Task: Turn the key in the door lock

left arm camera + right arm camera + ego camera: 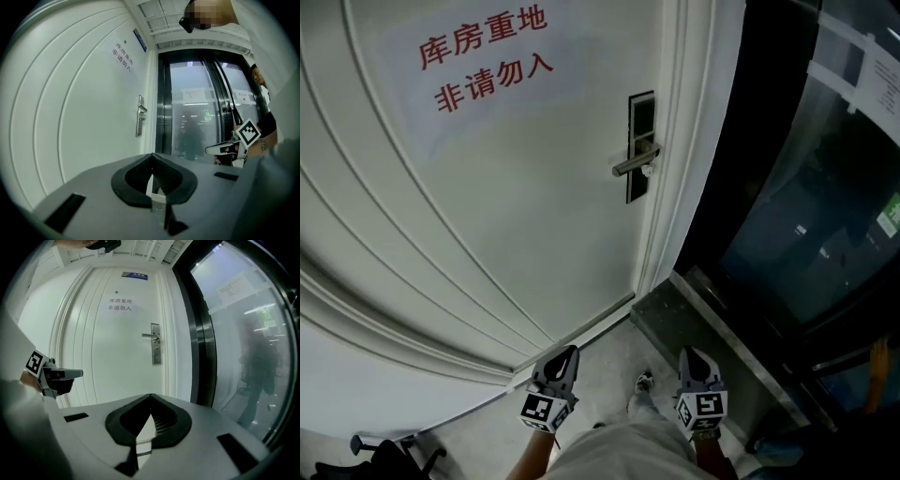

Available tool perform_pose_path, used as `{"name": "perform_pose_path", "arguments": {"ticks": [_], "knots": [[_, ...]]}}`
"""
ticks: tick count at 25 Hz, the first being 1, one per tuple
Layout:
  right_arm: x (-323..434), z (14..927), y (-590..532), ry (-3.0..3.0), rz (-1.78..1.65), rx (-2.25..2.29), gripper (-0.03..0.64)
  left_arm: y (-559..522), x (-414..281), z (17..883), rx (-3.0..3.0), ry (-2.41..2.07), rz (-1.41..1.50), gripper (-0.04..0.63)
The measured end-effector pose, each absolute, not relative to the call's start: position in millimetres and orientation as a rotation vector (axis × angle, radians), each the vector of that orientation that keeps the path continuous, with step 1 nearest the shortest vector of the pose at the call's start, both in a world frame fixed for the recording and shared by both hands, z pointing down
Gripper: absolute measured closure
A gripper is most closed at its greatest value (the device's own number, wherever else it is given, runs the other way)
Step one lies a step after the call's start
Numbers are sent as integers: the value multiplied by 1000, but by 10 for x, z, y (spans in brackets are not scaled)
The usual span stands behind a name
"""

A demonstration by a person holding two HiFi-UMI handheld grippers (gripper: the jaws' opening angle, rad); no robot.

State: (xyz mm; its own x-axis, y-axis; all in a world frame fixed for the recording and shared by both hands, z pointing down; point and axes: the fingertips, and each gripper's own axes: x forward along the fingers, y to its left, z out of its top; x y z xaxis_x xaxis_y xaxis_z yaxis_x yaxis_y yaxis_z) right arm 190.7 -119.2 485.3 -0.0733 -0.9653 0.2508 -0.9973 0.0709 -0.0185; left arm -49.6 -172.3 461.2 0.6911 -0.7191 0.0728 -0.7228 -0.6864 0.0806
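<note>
The white door carries a dark lock plate with a silver lever handle. A small pale piece sits just under the lever; too small to tell whether it is the key. My left gripper and right gripper are low in the head view, well short of the door, both shut with nothing between the jaws. The right gripper view has the lock plate straight ahead and the left gripper at its left. From the left gripper view the lock plate lies ahead, far off.
Red characters are printed on the door. Right of the door frame stands a dark glass wall with a stone sill at its foot. A black object lies on the floor at bottom left. My legs fill the bottom.
</note>
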Motion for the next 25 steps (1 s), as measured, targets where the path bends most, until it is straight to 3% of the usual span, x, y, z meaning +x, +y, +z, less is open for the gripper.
{"name": "perform_pose_path", "arguments": {"ticks": [17,25], "knots": [[2640,4733,-2941,-2348,143,1736,615,-3008,292,4496,2717,-1436,84,592],[2459,4419,-3541,-2356,-119,1638,615,-3480,479,4235,2789,-1432,60,592]]}}
